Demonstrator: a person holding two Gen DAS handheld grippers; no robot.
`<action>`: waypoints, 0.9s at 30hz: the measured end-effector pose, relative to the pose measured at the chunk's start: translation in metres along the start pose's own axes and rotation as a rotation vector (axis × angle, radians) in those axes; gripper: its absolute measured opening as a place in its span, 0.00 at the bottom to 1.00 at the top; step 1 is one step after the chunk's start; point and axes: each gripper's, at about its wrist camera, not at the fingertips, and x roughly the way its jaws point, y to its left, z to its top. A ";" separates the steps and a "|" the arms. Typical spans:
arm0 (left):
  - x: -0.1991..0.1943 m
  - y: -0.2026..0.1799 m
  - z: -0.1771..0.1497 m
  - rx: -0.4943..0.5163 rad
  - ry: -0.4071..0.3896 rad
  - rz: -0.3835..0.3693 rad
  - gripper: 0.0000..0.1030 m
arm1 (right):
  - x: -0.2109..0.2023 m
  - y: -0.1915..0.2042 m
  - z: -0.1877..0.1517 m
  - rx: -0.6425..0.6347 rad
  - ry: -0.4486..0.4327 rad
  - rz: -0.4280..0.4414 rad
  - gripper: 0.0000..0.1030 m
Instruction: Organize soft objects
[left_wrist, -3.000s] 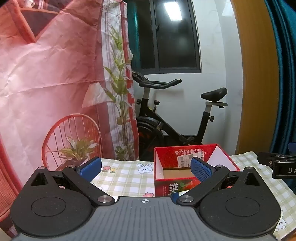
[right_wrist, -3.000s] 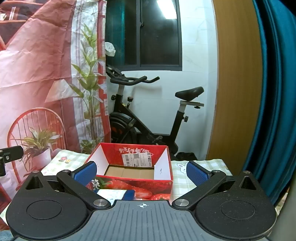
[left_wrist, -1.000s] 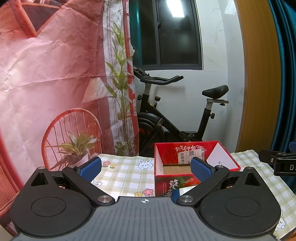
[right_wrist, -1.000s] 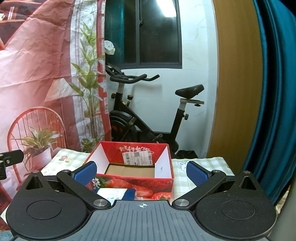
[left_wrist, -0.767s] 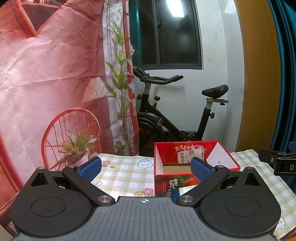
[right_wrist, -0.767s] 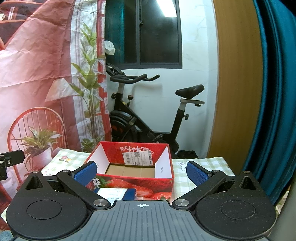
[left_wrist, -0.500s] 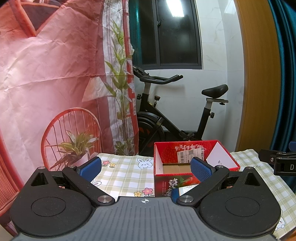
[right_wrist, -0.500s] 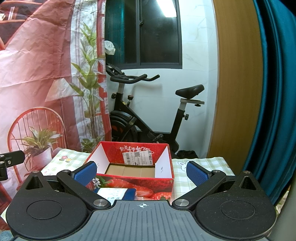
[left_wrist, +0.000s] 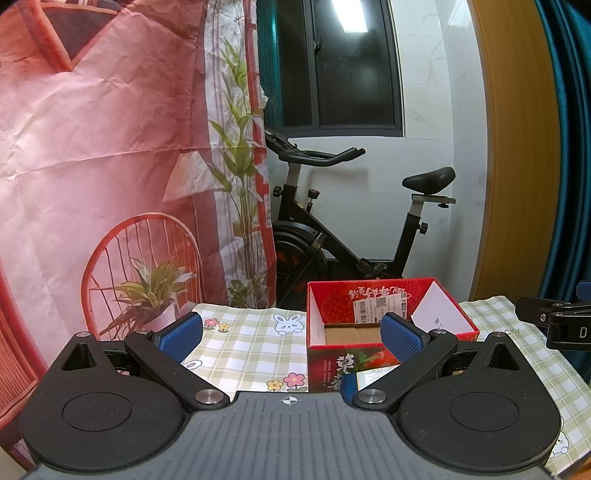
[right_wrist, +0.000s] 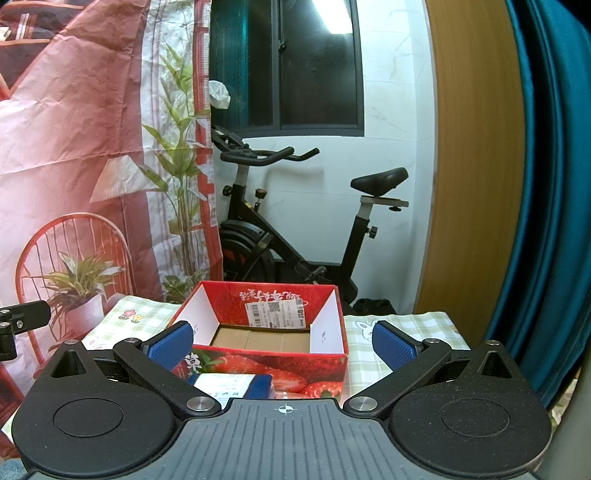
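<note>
An open red strawberry-print box (left_wrist: 373, 299) (right_wrist: 273, 302) stands on the checked tablecloth (left_wrist: 251, 343), its cardboard floor bare. In front of the box lies a blue-and-white packet (right_wrist: 236, 386), also seen partly as the packet (left_wrist: 364, 380) behind my left gripper's body. My left gripper (left_wrist: 290, 330) hovers open over the cloth, its right pad in line with the box. My right gripper (right_wrist: 282, 343) is open too, its blue pads either side of the box's front. Neither holds anything. Part of the right gripper (left_wrist: 554, 321) shows at the edge of the left wrist view.
A black exercise bike (left_wrist: 343, 229) (right_wrist: 295, 229) stands behind the table by a white wall. A pink printed backdrop (left_wrist: 92, 147) hangs on the left, a wooden panel (right_wrist: 476, 166) and teal curtain (right_wrist: 554, 184) on the right.
Both grippers have stayed almost still and open; the left view shifted slightly since three seconds ago. The box and packet have not moved.
</note>
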 end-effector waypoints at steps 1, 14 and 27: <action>0.000 0.000 0.001 0.000 0.000 0.000 1.00 | 0.000 0.000 0.000 0.000 0.000 0.001 1.00; 0.012 -0.001 -0.012 0.030 -0.017 0.021 1.00 | 0.008 -0.005 -0.022 0.028 -0.059 0.063 1.00; 0.062 0.017 -0.058 0.026 0.086 -0.021 1.00 | 0.047 -0.008 -0.079 -0.009 -0.024 0.141 1.00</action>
